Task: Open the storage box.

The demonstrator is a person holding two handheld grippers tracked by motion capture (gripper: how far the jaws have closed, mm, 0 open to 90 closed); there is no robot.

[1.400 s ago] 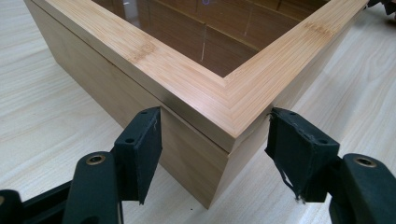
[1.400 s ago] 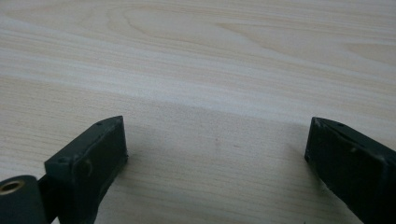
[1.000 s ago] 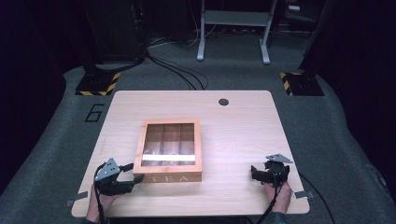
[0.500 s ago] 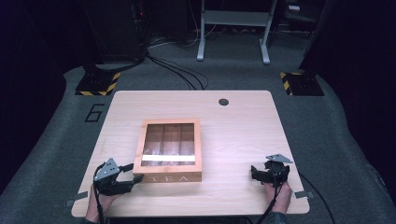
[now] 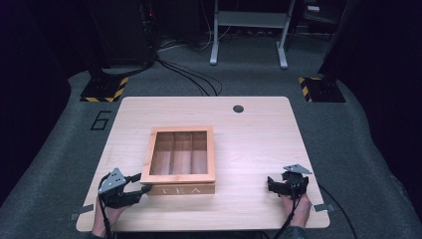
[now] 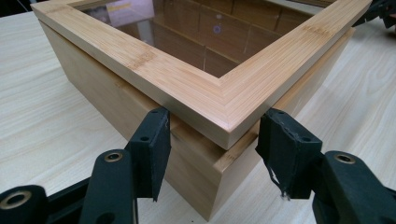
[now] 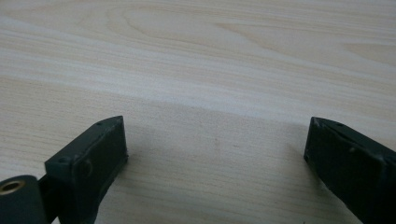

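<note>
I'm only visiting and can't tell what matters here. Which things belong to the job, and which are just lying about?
In the job, as far as I can judge:
- wooden tea box, lid shut
- left tongs, open at the box's near corner
- right tongs, open over bare table

Lying about:
- floor cables
- metal stand

"TEA" on front face of wooden box (image 5: 181, 189), near table's front edge; "6" on floor (image 5: 101, 120) off table's left edge.
</note>
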